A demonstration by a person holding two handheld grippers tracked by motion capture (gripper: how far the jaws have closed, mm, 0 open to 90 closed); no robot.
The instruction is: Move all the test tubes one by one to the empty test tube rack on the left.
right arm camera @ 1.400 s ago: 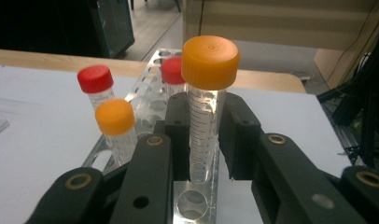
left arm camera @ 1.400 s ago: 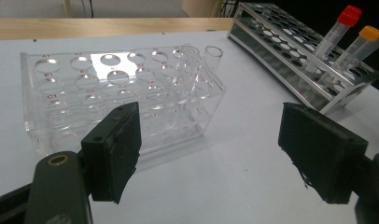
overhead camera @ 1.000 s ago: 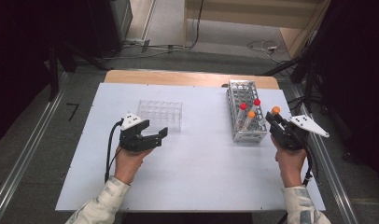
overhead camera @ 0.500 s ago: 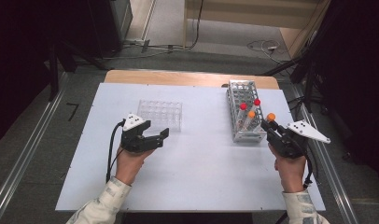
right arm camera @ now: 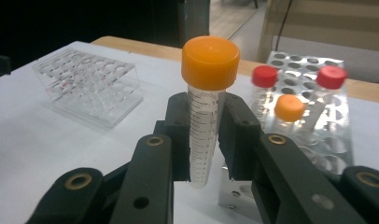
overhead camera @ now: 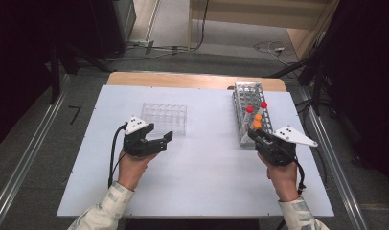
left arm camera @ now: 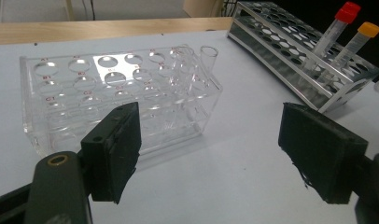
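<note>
Right gripper [right arm camera: 204, 140] carried tube [right arm camera: 205, 112] toward metal rack [overhead camera: 244, 96] (three tubes).

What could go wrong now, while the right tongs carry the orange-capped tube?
1. The right tongs grip the orange-capped tube on its smooth wall, with the cap and lower end beyond the pads; it might tilt or slip.
2. The steel rack with three capped tubes stands close behind; a careless swing could knock them.
3. The clear rack is light, and the open left tongs could push it.
</note>
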